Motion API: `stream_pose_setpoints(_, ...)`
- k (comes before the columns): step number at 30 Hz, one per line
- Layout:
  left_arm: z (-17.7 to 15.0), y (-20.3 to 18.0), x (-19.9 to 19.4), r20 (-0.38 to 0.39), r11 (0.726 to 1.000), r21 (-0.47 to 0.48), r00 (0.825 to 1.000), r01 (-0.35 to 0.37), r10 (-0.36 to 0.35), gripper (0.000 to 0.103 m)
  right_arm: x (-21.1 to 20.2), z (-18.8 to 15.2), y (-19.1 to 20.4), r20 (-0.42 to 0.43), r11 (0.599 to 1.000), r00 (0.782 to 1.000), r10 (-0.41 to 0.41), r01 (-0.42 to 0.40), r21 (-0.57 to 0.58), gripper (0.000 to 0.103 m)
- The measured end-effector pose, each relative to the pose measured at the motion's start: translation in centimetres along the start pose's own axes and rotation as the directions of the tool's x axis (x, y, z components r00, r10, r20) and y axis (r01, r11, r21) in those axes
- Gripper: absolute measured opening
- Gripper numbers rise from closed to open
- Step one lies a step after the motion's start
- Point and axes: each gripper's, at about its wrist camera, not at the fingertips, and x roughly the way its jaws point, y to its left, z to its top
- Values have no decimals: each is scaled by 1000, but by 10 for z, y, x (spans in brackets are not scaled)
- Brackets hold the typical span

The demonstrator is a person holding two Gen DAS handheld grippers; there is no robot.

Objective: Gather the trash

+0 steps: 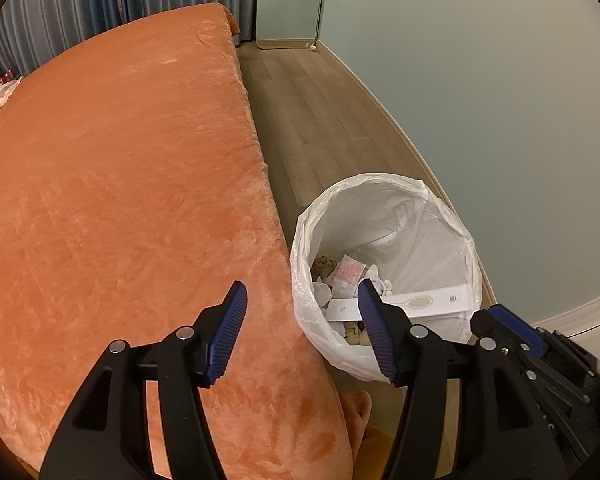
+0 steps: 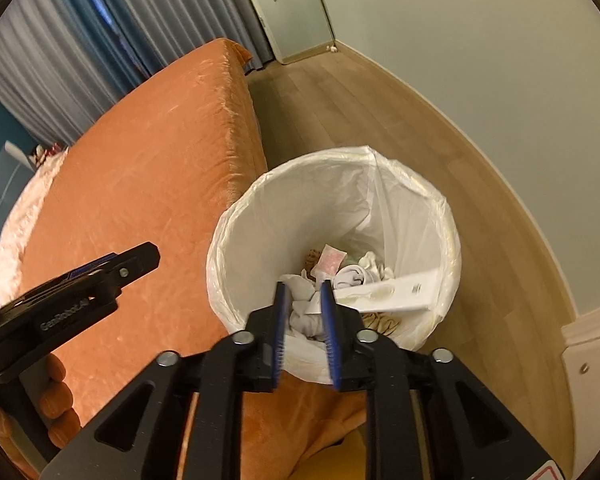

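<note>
Orange plush covered the bed [image 1: 120, 200] at the left of the scene, its long edge running just beside a waste bin [image 1: 470, 264] that stood on the wooden floor [image 1: 312, 92] between bed and wall, seemingly put there so that litter could be dropped in from the bedside. Above the bed's edge hung the left tool [image 1: 300, 312], its blue-padded jaws set wide apart with nothing between them, one finger over the plush and the other over the bin's rim. Beside it the right tool [image 2: 304, 304] pointed steeply down into the bin's mouth, its jaws only narrowly parted and empty, a stance that suggested a release over the opening rather than a reach for something. Inside the white plastic liner [image 2: 340, 200] lay the collected trash: crumpled tissues [image 2: 360, 272], a pink sachet [image 2: 332, 258] and a long white carton [image 2: 396, 292] leaning against the far side. No loose litter showed on the bed or floor in either view.
</note>
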Motion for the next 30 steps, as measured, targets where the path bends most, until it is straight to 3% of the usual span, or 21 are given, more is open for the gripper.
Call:
stream_pose_setpoints(6,-8,6,-5,1,1000,0,1000,-16,16,55,-12,-1,17,39,997,998,-44,46,-65,32)
stream_pose_setpoints(11,-14,10,-10,7,1000,-1,1000,-27,27,55,-19,-6,23,54,996,997,-48,52,-70,35)
stream_pose_setpoints(16,-20,17,-19,21,999,-7,998,-50,51,61,-25,-10,29,69,993,995,-77,82,-83,39)
stream_pose_setpoints(20,-27,22,-26,27,997,-13,997,-78,79,61,-34,-16,33,96,991,990,-99,107,-80,50)
stream_pose_setpoints(24,-34,26,-32,41,993,-13,992,-120,120,71,-41,-22,40,118,988,986,-120,130,-83,55)
stream_pose_setpoints(30,-46,28,-40,53,986,0,984,-169,169,73,-50,-31,47,152,979,975,-162,178,-97,60)
